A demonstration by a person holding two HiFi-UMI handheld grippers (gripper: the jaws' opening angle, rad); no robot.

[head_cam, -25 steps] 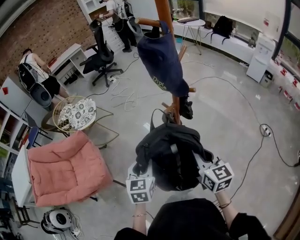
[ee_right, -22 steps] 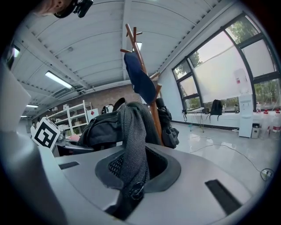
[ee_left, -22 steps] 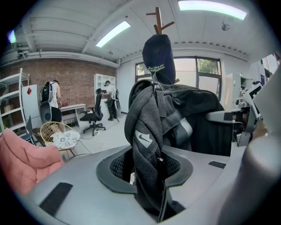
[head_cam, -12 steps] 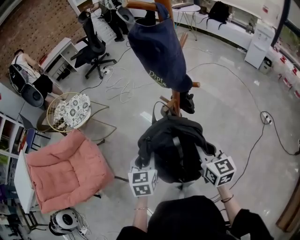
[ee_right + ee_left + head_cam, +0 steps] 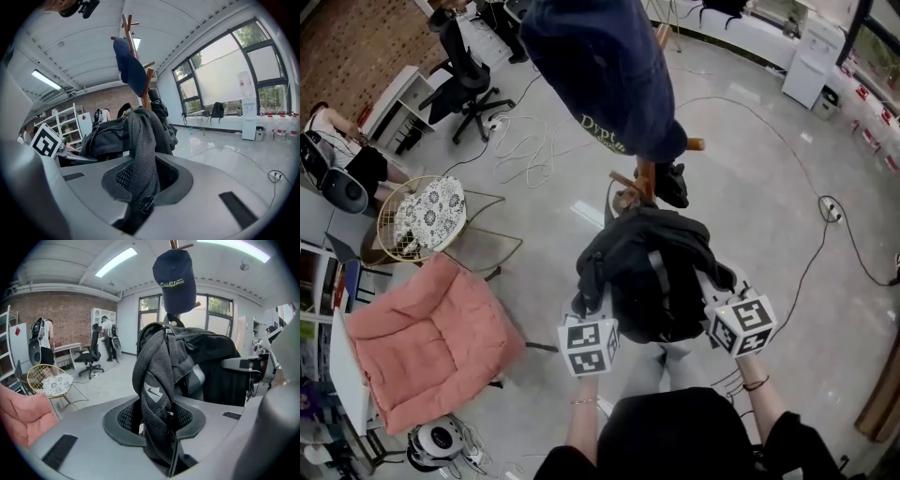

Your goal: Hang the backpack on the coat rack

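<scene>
Now the left gripper [image 5: 157, 425] clamps one mesh shoulder strap [image 5: 152, 380], and the right gripper [image 5: 140, 185] clamps the other strap [image 5: 140, 145]. Between them the black backpack [image 5: 652, 281] hangs at centre frame, just below the wooden coat rack [image 5: 646, 173], possibly touching a lower peg. A navy cap [image 5: 600, 66] hangs at the top.
</scene>
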